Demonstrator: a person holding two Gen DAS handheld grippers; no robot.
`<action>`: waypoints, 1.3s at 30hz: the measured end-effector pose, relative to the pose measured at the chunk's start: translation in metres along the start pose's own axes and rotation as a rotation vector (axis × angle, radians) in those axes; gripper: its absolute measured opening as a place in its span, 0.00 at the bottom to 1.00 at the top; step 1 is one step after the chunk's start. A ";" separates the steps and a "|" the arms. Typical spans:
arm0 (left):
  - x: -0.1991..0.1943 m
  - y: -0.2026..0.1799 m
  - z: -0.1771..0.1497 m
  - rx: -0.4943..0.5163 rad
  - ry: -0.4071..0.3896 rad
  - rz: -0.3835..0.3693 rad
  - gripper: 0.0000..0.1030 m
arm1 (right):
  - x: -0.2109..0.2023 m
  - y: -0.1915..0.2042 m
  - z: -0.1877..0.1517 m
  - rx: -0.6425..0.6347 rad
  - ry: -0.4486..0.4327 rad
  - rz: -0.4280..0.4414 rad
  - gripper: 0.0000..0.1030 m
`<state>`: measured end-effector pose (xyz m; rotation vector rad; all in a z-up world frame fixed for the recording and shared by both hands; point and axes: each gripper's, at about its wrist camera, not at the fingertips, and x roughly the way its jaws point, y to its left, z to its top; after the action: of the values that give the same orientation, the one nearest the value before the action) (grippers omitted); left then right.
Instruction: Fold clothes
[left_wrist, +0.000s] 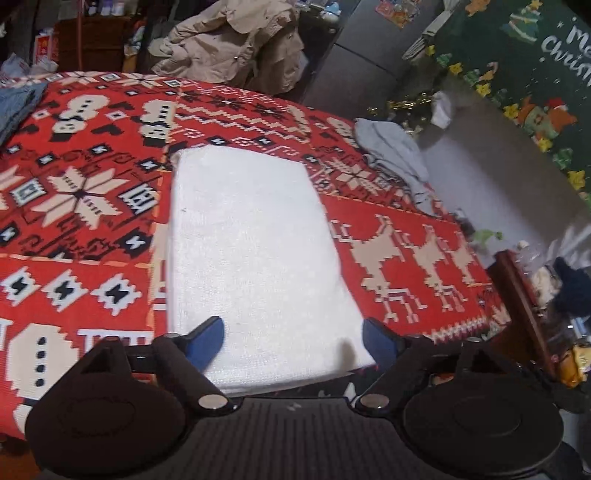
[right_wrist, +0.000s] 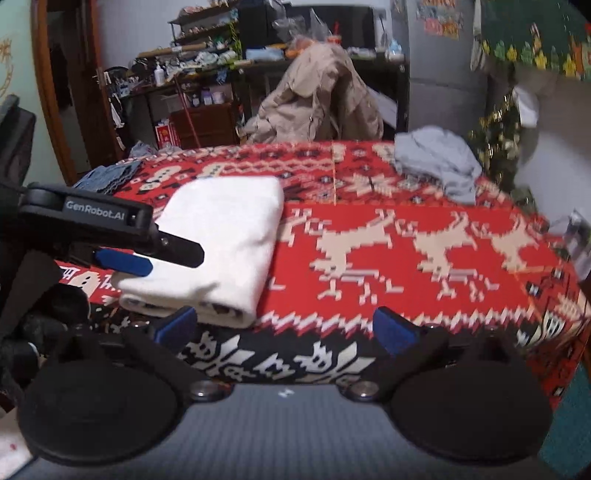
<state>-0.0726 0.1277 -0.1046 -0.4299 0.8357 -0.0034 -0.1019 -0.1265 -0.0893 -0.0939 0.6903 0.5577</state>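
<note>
A folded white garment (left_wrist: 251, 258) lies flat as a neat rectangle on the red patterned tablecloth (left_wrist: 74, 206). My left gripper (left_wrist: 293, 341) is open, its blue pads just above the garment's near edge, holding nothing. In the right wrist view the folded white garment (right_wrist: 221, 243) lies at the table's front left, and the left gripper (right_wrist: 173, 260) hovers over its near left part. My right gripper (right_wrist: 286, 330) is open and empty, low in front of the table's front edge, to the right of the garment. A crumpled grey garment (right_wrist: 439, 162) lies at the table's far right.
A blue denim piece (right_wrist: 107, 177) lies at the table's far left. A beige coat (right_wrist: 321, 96) hangs over a chair behind the table. Cluttered shelves (right_wrist: 207, 66) stand at the back. A green Christmas hanging (left_wrist: 524, 66) and tinsel are to the right.
</note>
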 end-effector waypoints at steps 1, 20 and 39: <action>-0.002 0.000 0.001 -0.004 -0.010 0.008 0.40 | 0.001 0.000 0.000 0.000 0.004 -0.004 0.99; 0.033 -0.007 0.008 -0.070 0.106 -0.170 0.01 | 0.072 -0.012 0.025 -0.063 0.009 0.033 0.12; 0.029 -0.001 -0.011 -0.206 0.133 -0.264 0.01 | 0.068 0.018 -0.004 -0.301 0.012 0.150 0.03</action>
<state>-0.0613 0.1178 -0.1314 -0.7382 0.9084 -0.1933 -0.0707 -0.0810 -0.1335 -0.3291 0.6244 0.8039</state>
